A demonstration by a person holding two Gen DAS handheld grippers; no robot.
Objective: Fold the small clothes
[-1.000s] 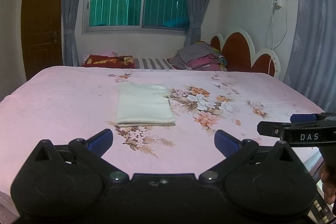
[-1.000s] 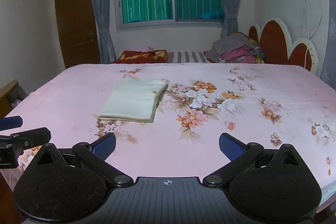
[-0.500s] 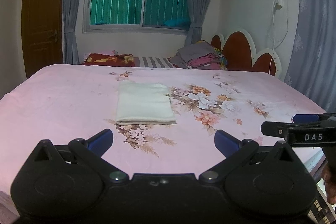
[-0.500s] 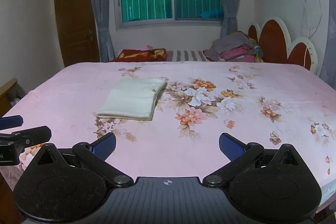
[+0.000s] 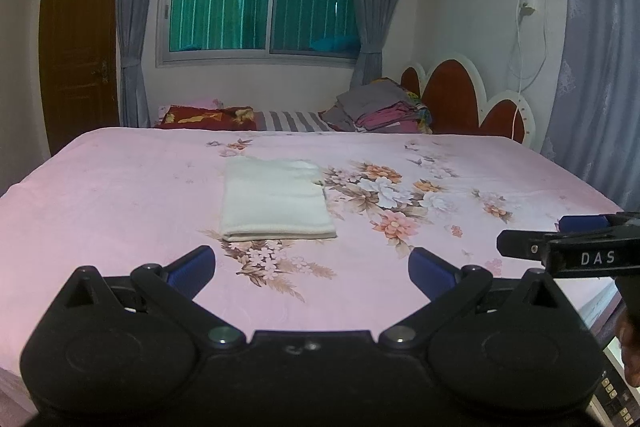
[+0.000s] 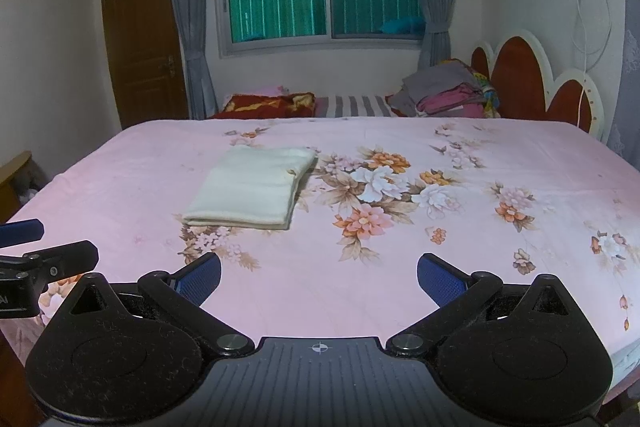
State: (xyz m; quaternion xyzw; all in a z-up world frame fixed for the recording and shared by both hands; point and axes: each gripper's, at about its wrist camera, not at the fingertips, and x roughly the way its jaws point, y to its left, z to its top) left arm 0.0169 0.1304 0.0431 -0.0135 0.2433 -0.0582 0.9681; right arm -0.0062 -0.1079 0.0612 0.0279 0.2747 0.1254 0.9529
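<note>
A cream cloth (image 5: 276, 199) lies folded into a flat rectangle on the pink flowered bedsheet (image 5: 120, 195); it also shows in the right wrist view (image 6: 252, 187). My left gripper (image 5: 312, 273) is open and empty, held above the bed's near edge, well short of the cloth. My right gripper (image 6: 319, 277) is open and empty too, near the bed's front edge, to the right of the left one. The right gripper's side shows at the right of the left wrist view (image 5: 572, 247), and the left gripper's side shows at the left of the right wrist view (image 6: 40, 267).
A pile of folded clothes (image 5: 380, 107) and a red pillow (image 5: 208, 117) sit at the far side of the bed by the red headboard (image 5: 452, 99). A window with grey curtains and a brown door (image 5: 80, 47) are behind. A wooden piece (image 6: 14, 175) stands at the left.
Both grippers have drawn back slightly and the view has shifted a little; the cloth lies still and both grippers stay open.
</note>
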